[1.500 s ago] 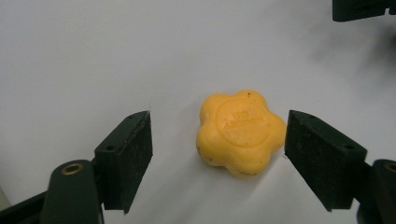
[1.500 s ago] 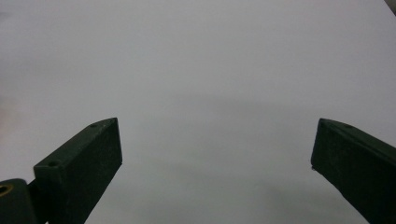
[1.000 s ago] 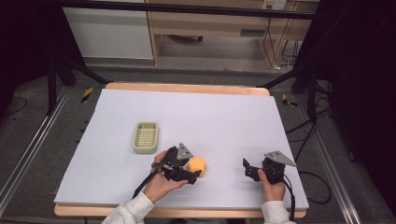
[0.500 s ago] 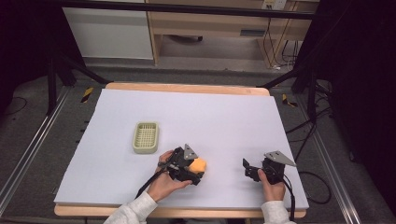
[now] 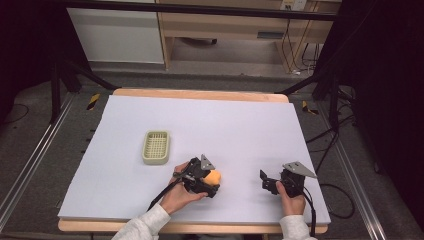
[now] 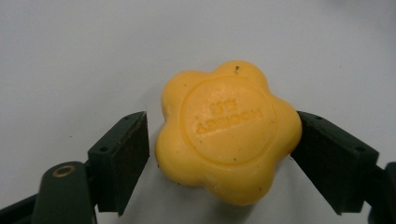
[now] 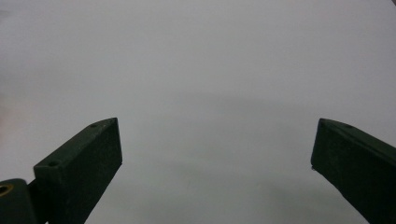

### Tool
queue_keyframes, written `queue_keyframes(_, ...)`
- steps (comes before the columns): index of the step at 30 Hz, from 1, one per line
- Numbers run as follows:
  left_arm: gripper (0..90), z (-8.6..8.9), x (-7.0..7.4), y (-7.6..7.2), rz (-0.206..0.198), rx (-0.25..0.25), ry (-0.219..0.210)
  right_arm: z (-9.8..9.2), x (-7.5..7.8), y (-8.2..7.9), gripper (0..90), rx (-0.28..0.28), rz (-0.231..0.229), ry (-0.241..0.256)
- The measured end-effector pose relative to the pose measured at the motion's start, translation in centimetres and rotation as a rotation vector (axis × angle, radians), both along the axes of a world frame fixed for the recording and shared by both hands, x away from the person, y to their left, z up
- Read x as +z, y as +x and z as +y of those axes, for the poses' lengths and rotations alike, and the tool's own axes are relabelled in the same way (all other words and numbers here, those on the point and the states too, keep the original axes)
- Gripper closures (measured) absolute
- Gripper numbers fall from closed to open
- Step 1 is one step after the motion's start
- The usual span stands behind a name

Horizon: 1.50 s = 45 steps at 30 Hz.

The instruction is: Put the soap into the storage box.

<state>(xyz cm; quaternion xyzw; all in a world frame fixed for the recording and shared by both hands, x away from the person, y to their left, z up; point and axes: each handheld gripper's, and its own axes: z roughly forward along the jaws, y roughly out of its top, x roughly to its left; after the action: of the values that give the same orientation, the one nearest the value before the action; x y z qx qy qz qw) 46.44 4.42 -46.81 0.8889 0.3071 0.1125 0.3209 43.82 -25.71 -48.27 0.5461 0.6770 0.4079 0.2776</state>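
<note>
- Closing in on the orange soap (image 6: 229, 133) with our left gripper (image 5: 206, 184), we have it lying straight between the two fingers, near the front edge of the desk (image 5: 240, 125)
- One finger (image 6: 334, 163) seems to touch a lobe of the soap; the other finger (image 6: 121, 161) stands just off it with a thin gap, so the fingers are open and not yet clamped
- Our left hand (image 5: 180, 192) is the nearer one by far; our right gripper (image 5: 267, 181) sits well apart, fingers spread wide over bare desk
- The soap is flower-shaped with rounded lobes and no clear long axis, so we judge any pair of opposite lobes will serve
- It looks waxy, with a raised disc and stamped letters on top, plus a few dark specks
- The green basket (image 5: 156, 147) waits near, beyond our left hand
</note>
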Motion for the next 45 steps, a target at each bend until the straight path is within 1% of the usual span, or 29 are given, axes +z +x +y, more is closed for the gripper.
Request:
queue_keyframes(7,23.1,-0.49,-0.49,0.12,0.006,-0.01,0.024,0.01,-0.01,-0.02,2.4,0.004,0.001,0.001)
queue_keyframes(8,23.5,-0.54,-0.49,0.12,0.0,-0.009,0.026,0.02,-0.02,-0.02,2.4,0.004,0.003,0.003)
queue_keyframes(9,24.5,-0.61,-0.48,0.17,0.002,-0.007,0.021,0.01,-0.03,0.0,2.4,0.005,0.003,0.002)
queue_keyframes(13,25.7,-0.62,-0.44,0.17,0.003,-0.012,0.024,0.0,-0.07,0.05,2.4,0.003,0.002,-0.002)
queue_keyframes(16,26.0,-0.64,-0.44,0.13,0.002,-0.008,0.021,0.03,-0.01,0.0,2.4,0.001,0.003,0.004)
queue_keyframes(19,26.1,-0.64,-0.4,0.17,0.01,-0.003,0.02,-0.01,0.0,0.0,2.4,0.001,0.001,0.002)
queue_keyframes(25,26.3,-0.69,-0.39,0.13,0.01,0.003,0.019,-0.01,-0.01,0.01,2.4,0.001,0.002,0.002)
queue_keyframes(27,26.4,-0.73,-0.37,0.07,0.005,0.005,0.027,0.01,-0.01,0.01,2.4,0.0,0.004,0.004)
queue_keyframes(32,26.4,-0.76,-0.45,0.0,0.0,0.012,0.018,-0.02,-0.01,0.01,2.4,0.001,0.002,0.002)
queue_keyframes(38,26.5,-0.79,-0.46,-0.05,-0.003,0.015,0.018,-0.01,-0.02,0.0,2.4,0.002,0.004,0.003)
queue_keyframes(43,26.5,-0.79,-0.51,-0.13,-0.013,0.018,0.015,-0.06,0.0,-0.01,2.4,0.0,0.0,0.003)
queue_keyframes(44,26.4,-0.74,-0.47,-0.13,-0.016,0.009,0.023,-0.07,0.01,-0.03,2.4,0.0,0.0,0.003)
queue_keyframes(45,26.4,-0.73,-0.46,-0.13,-0.012,0.005,0.017,-0.07,0.01,-0.03,2.4,0.0,0.0,0.003)
